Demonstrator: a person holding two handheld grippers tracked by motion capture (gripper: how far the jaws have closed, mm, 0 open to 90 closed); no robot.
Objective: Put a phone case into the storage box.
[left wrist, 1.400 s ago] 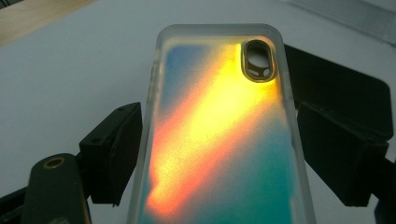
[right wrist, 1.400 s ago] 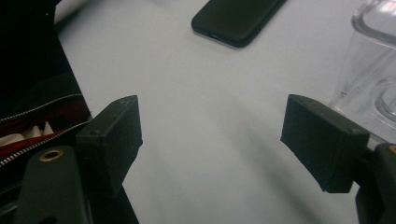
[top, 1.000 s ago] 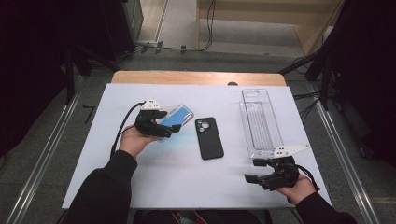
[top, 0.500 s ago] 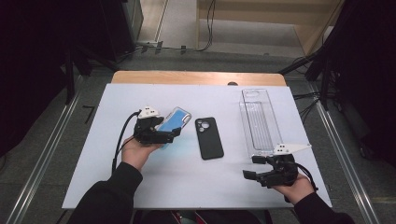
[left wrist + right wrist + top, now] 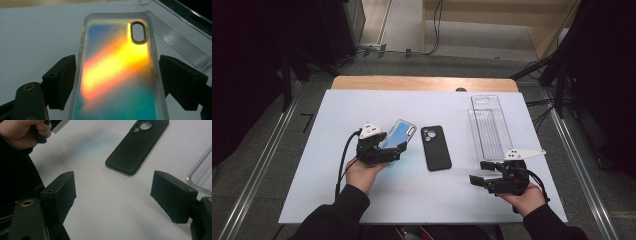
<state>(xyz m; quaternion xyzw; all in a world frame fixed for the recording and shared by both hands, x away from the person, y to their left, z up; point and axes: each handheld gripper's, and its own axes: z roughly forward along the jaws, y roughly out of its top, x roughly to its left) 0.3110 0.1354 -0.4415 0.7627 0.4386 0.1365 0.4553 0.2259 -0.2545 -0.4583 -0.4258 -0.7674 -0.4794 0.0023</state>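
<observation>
Table (image 5: 312, 165): white top over a grey floor, dark room around; both tongs work its near half.
Tray (image 5: 490, 131): clear plastic, long, just beyond the right tongs; it looks empty, though its see-through walls make that hard to be sure of.
Black case (image 5: 435, 147): flat, camera cutout away from the person, between the two tongs, nearer the left pair.
Rainbow case (image 5: 120, 72): lies between the left jaws, tilted up off the table toward the black case.
Left tongs (image 5: 388, 150): jaws flank the rainbow case's long edges; the right jaw seems to stand a little off, so I cannot tell if the grip is firm.
Right tongs (image 5: 113, 195): jaws wide apart, nothing between them, low over bare table.
Risk: the smooth, flexible case may slip or twist out, since only its thin edges are pinched.
</observation>
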